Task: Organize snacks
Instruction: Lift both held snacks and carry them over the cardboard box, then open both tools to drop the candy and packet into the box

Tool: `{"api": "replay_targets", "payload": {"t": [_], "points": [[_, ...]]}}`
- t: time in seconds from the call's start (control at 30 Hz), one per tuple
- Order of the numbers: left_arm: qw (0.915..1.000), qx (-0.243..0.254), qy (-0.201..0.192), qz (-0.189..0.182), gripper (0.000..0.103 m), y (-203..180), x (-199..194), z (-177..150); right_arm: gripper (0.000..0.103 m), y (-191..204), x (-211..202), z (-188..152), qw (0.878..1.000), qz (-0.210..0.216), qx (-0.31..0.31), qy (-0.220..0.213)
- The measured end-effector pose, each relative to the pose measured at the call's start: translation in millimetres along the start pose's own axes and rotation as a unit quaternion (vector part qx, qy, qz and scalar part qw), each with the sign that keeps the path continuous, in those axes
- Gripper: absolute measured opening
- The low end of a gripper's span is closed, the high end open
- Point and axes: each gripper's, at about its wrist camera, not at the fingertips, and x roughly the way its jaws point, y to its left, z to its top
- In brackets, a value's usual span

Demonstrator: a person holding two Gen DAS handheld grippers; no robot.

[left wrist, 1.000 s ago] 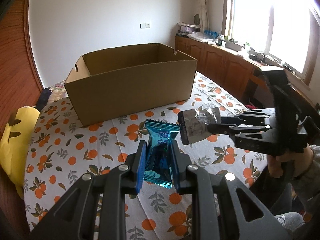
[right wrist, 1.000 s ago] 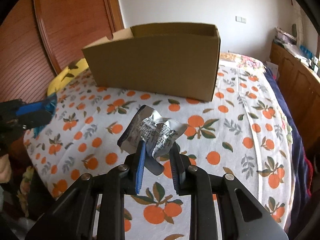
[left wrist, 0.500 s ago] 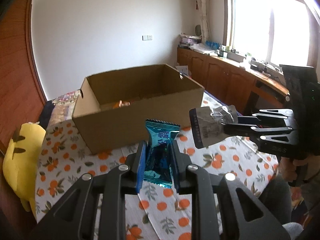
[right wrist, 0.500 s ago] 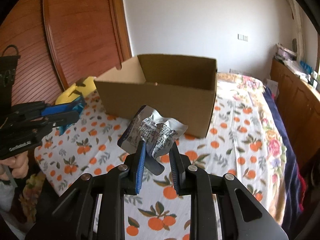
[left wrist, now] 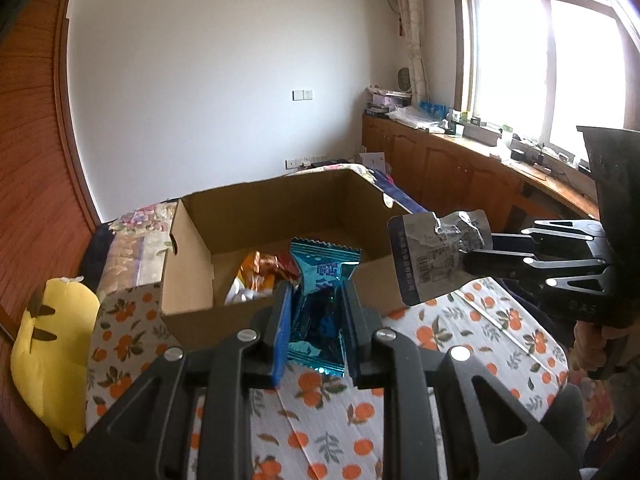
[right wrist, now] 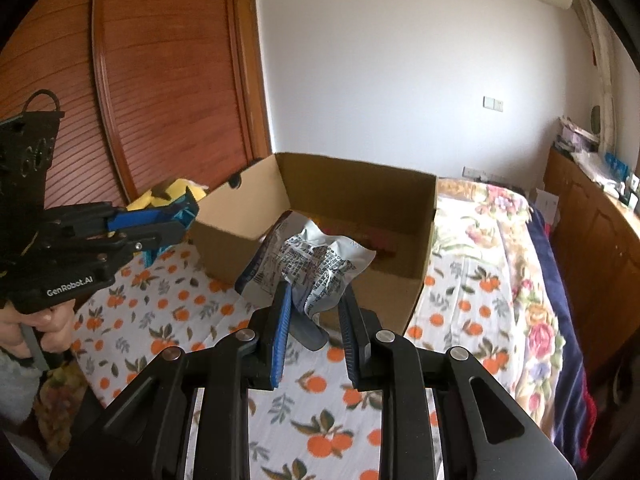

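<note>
The left tool [left wrist: 314,312] is gripping a blue foil snack packet [left wrist: 320,300]; the right tool [right wrist: 314,316] is gripping a crumpled grey printed snack wrapper [right wrist: 308,266]. Both are hovering beside the open brown cardboard box [left wrist: 256,216] near the bed's far edge. Next: advance over the opening, release.

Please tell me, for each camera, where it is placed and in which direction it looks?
Left wrist: sits on the left gripper, clamping a blue snack packet, facing the cardboard box; right gripper at right.
Right wrist: sits on the right gripper, clamping a grey snack packet, facing the box; left gripper at left.
Shared: box, orange-print tablecloth, both grippers.
</note>
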Motion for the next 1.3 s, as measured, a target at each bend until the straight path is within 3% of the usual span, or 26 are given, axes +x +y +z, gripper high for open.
{"api": "replay_targets", "payload": {"t": [0.4,0.73,1.0,1.3], "points": [[0.9995,-0.031,0.008,-0.008,0.021,30.0,53.4,21.7,0.022,-20.1,33.3,32.2,1.0,-0.011,-0.009,0.0],[0.9973,-0.059,0.043,-0.002,0.021,51.7,100.2,18.8,0.022,-35.1,87.5,35.6,0.999,-0.011,0.0,0.033],[0.9958,-0.069,0.059,0.003,0.023,59.1,112.4,13.0,0.022,-39.5,122.5,29.7,0.998,-0.01,0.007,0.058],[0.9953,-0.073,0.064,0.008,0.028,58.3,111.6,11.0,0.024,-39.9,127.8,28.5,0.998,-0.01,0.007,0.061]]}}
